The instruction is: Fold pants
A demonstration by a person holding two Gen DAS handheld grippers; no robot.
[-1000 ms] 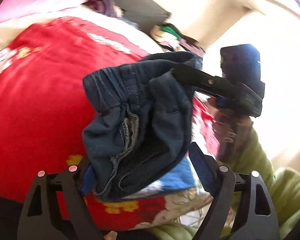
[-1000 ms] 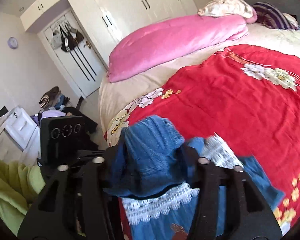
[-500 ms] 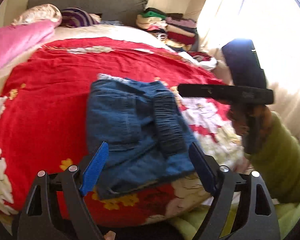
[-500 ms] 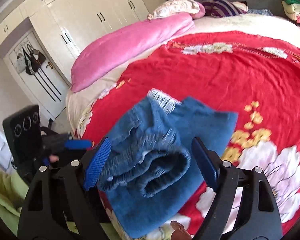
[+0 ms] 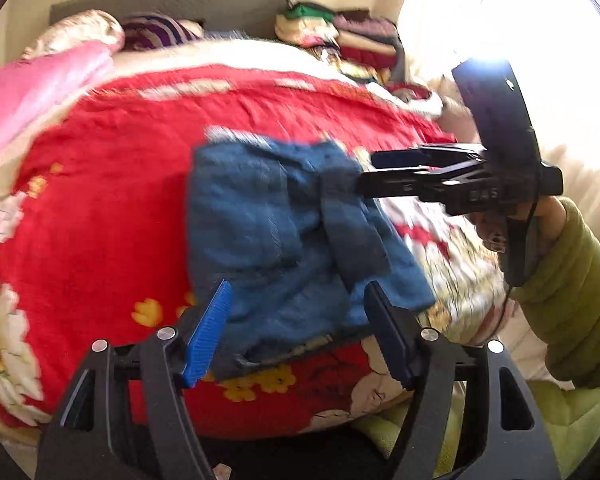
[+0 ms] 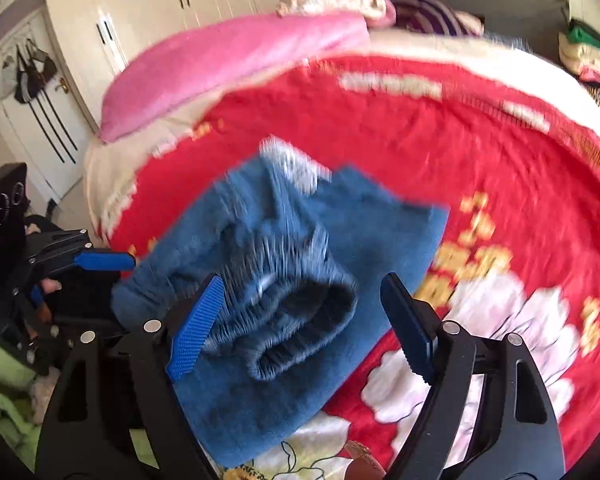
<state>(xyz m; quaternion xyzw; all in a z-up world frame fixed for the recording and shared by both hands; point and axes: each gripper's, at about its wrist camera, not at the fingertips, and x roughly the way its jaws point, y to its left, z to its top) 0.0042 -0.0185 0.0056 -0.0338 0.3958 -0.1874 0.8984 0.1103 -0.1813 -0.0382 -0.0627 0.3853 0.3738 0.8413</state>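
Left wrist view blurs the folded pants (image 5: 284, 232); bed (image 5: 100, 216) edges cut off.

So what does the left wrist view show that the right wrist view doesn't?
Only the left wrist view: a bright curtained window and a green sleeve. Only the right wrist view: white wardrobe doors and bags hanging on a door. Both: folded denim pants lying on the red floral blanket, pink quilt, both grippers open.
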